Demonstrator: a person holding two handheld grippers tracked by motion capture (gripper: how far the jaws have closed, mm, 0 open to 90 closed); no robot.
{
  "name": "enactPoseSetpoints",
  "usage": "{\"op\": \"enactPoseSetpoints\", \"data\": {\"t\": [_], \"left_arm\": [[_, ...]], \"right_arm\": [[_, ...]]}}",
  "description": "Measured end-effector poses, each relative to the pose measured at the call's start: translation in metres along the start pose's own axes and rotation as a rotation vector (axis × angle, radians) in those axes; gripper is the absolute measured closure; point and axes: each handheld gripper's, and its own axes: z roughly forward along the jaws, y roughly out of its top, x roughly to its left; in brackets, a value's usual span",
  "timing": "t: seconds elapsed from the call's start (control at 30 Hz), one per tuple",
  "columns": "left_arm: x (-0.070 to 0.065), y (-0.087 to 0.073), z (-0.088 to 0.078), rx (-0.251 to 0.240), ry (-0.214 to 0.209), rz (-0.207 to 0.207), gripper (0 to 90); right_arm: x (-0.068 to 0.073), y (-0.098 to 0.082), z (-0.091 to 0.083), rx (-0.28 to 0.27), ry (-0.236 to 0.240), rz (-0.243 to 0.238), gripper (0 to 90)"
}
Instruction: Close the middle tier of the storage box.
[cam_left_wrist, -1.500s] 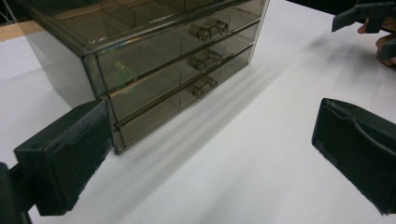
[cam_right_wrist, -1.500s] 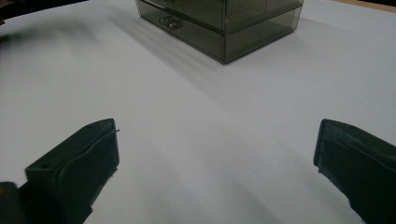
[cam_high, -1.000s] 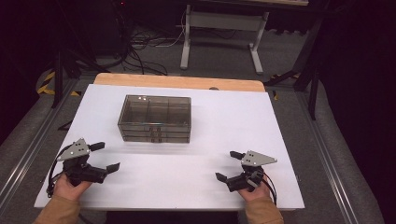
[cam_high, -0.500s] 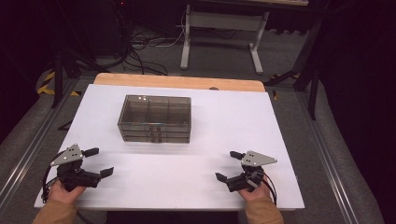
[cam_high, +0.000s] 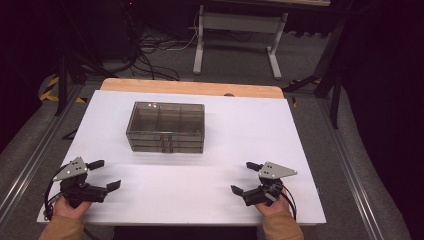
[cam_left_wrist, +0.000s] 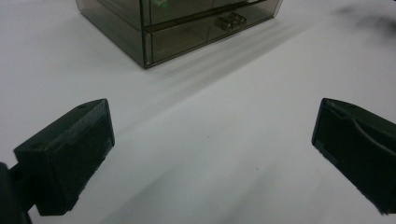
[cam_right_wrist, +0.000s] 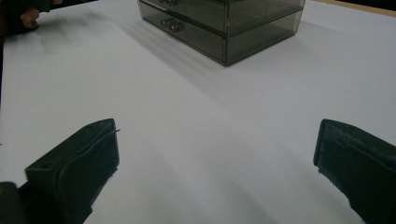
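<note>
Table (cam_high: 300, 150) has a white top w/ a bare wood strip (cam_high: 190, 87) along the far edge, small dark spot (cam_high: 229, 94) on that strip right of centre. Grey carpeted floor (cam_high: 240, 60) behind it, w/ a tangle of black cables (cam_high: 150, 55) at back left and a white metal frame w/ two legs (cam_high: 237, 30) at back centre. Yellow-black hazard tape (cam_high: 50, 87) on the floor far left, metal rails (cam_high: 30, 160) run along both sides of the table, dark stand legs (cam_high: 330, 75) at right.
</note>
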Motion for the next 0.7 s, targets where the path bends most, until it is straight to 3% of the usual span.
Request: {"op": "enactPoseSetpoints", "data": {"t": [0.17, 0.7], "left_arm": [[-0.0017, 0.0000, 0.0002, -0.004, 0.019, 0.007, 0.2], [-0.0012, 0.0001, 0.0003, -0.004, 0.007, -0.001, 0.2]], "right_arm": [[0.0000, 0.0000, 0.0000, 0.000, 0.000, -0.001, 0.3], [-0.0001, -0.0001, 0.0002, -0.001, 0.001, -0.002, 0.2]]}}
